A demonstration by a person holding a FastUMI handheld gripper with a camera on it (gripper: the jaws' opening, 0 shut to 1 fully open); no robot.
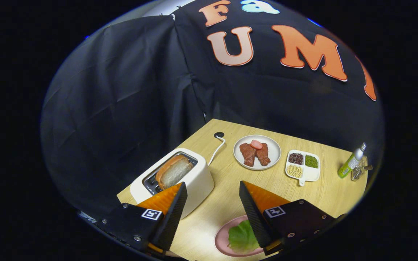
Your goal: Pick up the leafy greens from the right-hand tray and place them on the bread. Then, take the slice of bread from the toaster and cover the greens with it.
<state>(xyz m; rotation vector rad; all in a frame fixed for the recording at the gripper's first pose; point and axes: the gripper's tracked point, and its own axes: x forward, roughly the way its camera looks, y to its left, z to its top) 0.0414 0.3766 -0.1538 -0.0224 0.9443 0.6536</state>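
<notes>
My gripper (pixel 212 189) hangs open above the wooden table, nothing between its fingers. A white toaster (pixel 194 181) stands just beyond the left finger, with a slice of bread (pixel 174 170) upright in its slot. Below and between the fingers lies a pink plate (pixel 221 237) with a leafy green (pixel 241 237) on it, partly hidden by the right finger. Whether bread lies under the green I cannot tell.
The toaster's white cord (pixel 217 146) runs to a hole in the table (pixel 230 203). Beyond the fingers are a white plate (pixel 274 150) with meat pieces, a divided dish of beans (pixel 302 166), and a green spray bottle (pixel 352 161) near the far right edge.
</notes>
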